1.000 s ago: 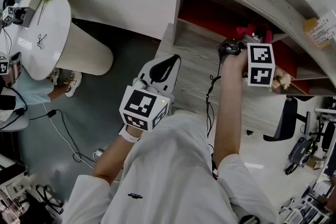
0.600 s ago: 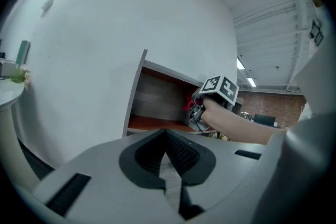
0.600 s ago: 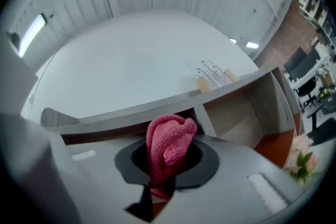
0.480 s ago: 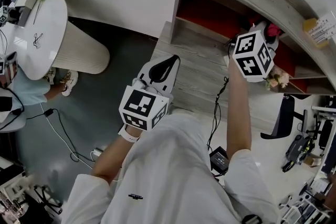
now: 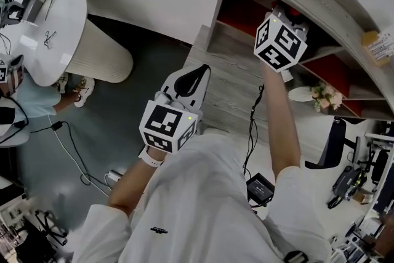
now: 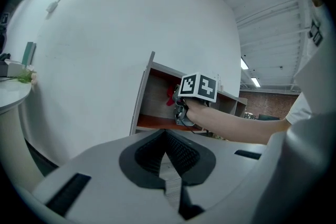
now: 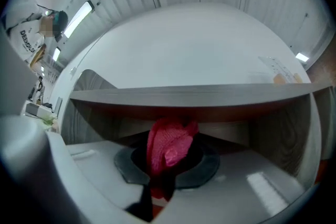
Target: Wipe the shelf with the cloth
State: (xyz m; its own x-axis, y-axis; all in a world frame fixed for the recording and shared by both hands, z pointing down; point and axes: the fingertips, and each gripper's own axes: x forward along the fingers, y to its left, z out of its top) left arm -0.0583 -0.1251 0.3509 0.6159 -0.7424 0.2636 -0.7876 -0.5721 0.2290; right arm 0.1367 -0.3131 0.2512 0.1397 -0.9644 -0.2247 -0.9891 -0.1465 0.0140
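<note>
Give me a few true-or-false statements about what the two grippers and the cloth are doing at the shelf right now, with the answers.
1. The right gripper has its jaws shut on the red knitted cloth. True.
2. The left gripper holds a second cloth. False: its jaws are together with nothing between them.
3. The right gripper reaches into a compartment of the grey wooden shelf, under one of its boards. True.
4. The round white table stands on the person's right. False: it is on the left, away from the shelf.
5. The left gripper rests inside the shelf. False: it is held back near the person's body.
</note>
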